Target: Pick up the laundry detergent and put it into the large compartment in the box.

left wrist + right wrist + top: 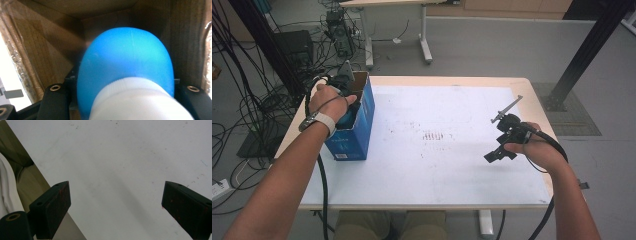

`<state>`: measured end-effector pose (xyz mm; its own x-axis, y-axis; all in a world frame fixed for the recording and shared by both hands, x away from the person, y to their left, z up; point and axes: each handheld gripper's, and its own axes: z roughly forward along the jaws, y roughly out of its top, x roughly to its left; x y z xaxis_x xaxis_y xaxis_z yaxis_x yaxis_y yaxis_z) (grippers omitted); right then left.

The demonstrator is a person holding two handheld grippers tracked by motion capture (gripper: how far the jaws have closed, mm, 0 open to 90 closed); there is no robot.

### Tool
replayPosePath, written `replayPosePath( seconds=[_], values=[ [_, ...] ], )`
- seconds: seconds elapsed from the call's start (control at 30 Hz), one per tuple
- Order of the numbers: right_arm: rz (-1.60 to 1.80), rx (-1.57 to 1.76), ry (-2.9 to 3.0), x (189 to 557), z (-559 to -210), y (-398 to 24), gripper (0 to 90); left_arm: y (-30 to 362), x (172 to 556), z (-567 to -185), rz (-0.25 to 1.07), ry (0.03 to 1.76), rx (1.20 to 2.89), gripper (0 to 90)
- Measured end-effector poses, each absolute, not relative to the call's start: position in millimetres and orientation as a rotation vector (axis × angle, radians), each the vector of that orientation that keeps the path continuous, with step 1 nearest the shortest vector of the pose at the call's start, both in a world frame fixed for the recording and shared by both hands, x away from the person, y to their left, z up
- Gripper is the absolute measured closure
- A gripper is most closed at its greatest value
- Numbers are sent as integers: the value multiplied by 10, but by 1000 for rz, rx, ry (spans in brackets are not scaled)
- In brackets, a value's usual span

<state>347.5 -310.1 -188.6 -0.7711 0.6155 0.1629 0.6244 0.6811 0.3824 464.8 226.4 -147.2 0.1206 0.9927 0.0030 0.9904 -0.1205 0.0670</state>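
Note:
A blue bottle (125, 57) with a white ribbed cap (135, 100) sits between the black jaws of my left gripper (122, 92), which is shut on it. The bottle is down inside a brown cardboard interior (42, 50). In the high view this is the open blue box (359, 130) at the table's left edge, and my left gripper (348, 111) reaches into its top. My right gripper (499, 152) hovers low over the right side of the white table top (452, 170). In its own view the right gripper (115, 207) stands open with nothing between its jaws.
Faint red marks (434, 136) dot the middle of the table top. Cables (242, 110) lie on the floor to the left. A black frame post (584, 50) rises at the back right, and another table's legs (424, 40) stand behind.

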Motion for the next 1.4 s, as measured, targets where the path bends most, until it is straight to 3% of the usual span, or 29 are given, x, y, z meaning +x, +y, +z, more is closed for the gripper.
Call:
replayPosePath(
  seconds=[0.97,1.4],
  values=[
    [-667,-1057,-2863,3464,-1871,-3114,84,2273,4654,-1476,64,2052,2308,381],
    [-661,-1051,-2867,3471,-1863,-3089,84,2299,4642,-1471,73,2053,2302,300]
  ],
)
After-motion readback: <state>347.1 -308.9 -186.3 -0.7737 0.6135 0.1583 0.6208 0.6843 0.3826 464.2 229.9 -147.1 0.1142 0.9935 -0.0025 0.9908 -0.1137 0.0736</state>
